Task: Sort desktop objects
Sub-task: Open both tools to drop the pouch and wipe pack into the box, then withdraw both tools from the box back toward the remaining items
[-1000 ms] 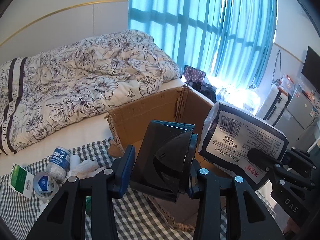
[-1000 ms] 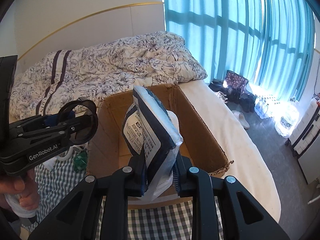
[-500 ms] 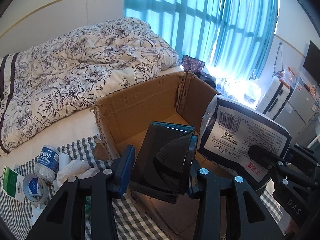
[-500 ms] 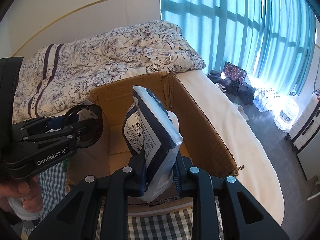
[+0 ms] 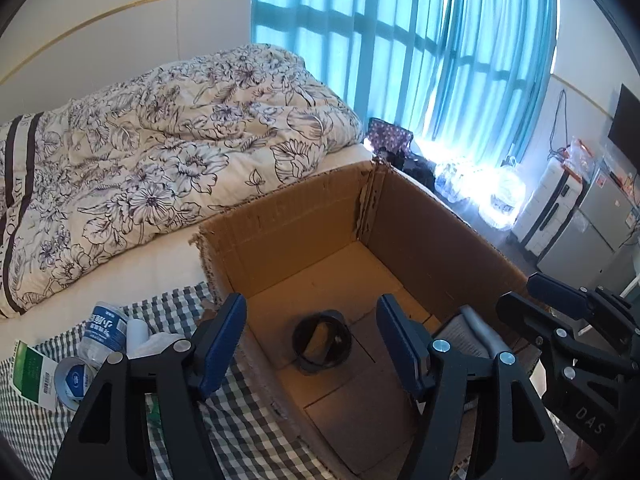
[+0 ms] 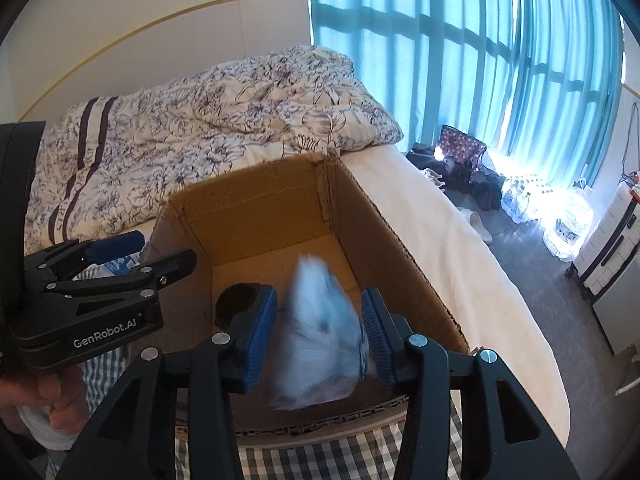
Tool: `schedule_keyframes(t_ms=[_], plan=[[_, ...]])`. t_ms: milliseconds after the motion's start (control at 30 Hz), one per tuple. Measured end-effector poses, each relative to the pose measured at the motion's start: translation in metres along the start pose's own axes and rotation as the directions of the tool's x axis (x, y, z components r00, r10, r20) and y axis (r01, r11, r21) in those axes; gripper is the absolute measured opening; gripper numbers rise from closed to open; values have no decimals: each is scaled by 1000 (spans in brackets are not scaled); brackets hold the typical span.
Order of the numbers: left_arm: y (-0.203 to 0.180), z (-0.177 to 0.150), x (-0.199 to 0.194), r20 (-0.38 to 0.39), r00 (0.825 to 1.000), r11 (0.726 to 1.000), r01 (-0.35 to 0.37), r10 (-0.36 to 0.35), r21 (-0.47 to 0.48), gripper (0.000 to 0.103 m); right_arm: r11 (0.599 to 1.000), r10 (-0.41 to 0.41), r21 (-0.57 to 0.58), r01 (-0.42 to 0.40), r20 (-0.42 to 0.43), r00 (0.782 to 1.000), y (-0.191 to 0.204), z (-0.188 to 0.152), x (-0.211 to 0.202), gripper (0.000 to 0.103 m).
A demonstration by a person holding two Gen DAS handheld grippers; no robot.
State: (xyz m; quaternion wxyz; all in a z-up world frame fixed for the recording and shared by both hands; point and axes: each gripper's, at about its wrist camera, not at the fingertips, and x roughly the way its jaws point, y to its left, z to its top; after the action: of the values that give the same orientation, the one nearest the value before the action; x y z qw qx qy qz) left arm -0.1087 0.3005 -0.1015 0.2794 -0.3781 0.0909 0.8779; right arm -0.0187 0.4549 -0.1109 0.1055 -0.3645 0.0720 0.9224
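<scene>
My left gripper (image 5: pixel 310 304) hangs over an open cardboard box (image 5: pixel 440 232), its jaws opening with nothing between them. A black glossy cup-like holder (image 5: pixel 322 338) lies on the box floor below it. In the right wrist view my right gripper (image 6: pixel 318 300) is also opening. A white and blue tissue pack (image 6: pixel 320 344), blurred, drops between its blue pads (image 6: pixel 260 320) into the box (image 6: pixel 256 208). The left wrist view shows that pack (image 5: pixel 464 336) low in the box beside the right gripper (image 5: pixel 520 290). The left gripper (image 6: pixel 164 248) and the holder (image 6: pixel 236 304) show at left.
A water bottle (image 5: pixel 106 326), a tape roll (image 5: pixel 74 378), a green and white carton (image 5: pixel 30 372) and crumpled tissue (image 5: pixel 154 342) lie on the checked cloth (image 5: pixel 248 440) left of the box. A flowered duvet (image 5: pixel 160 152) lies behind. A hand (image 6: pixel 40 400) holds the left gripper.
Both grippers have opened. The black holder has left the left jaws and lies on the box floor. The tissue pack has slipped down out of the right jaws.
</scene>
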Motion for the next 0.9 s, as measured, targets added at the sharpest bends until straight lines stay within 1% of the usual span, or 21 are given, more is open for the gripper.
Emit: schedule_keyframes(t_ms=[300, 533, 800, 833, 867, 900], plan=[[16, -1, -27, 34, 999, 999, -15, 16, -31, 70, 1000, 1, -17, 0, 30, 1000, 14, 7, -18, 44], [30, -7, -54, 64, 997, 998, -27, 31, -54, 70, 999, 12, -42, -10, 54, 998, 33, 8, -36, 44], [56, -20, -86, 95, 994, 995, -49, 57, -87, 70, 998, 33, -64, -28, 80, 996, 55, 6, -55, 44], [58, -21, -89, 98, 993, 995, -51, 60, -90, 70, 997, 35, -70, -29, 86, 996, 59, 6, -58, 45], [62, -24, -93, 102, 993, 994, -54, 64, -95, 71, 997, 35, -74, -29, 91, 995, 62, 6, -61, 48], [65, -25, -97, 105, 992, 993, -56, 66, -100, 74, 997, 37, -77, -30, 95, 995, 64, 6, -63, 51]])
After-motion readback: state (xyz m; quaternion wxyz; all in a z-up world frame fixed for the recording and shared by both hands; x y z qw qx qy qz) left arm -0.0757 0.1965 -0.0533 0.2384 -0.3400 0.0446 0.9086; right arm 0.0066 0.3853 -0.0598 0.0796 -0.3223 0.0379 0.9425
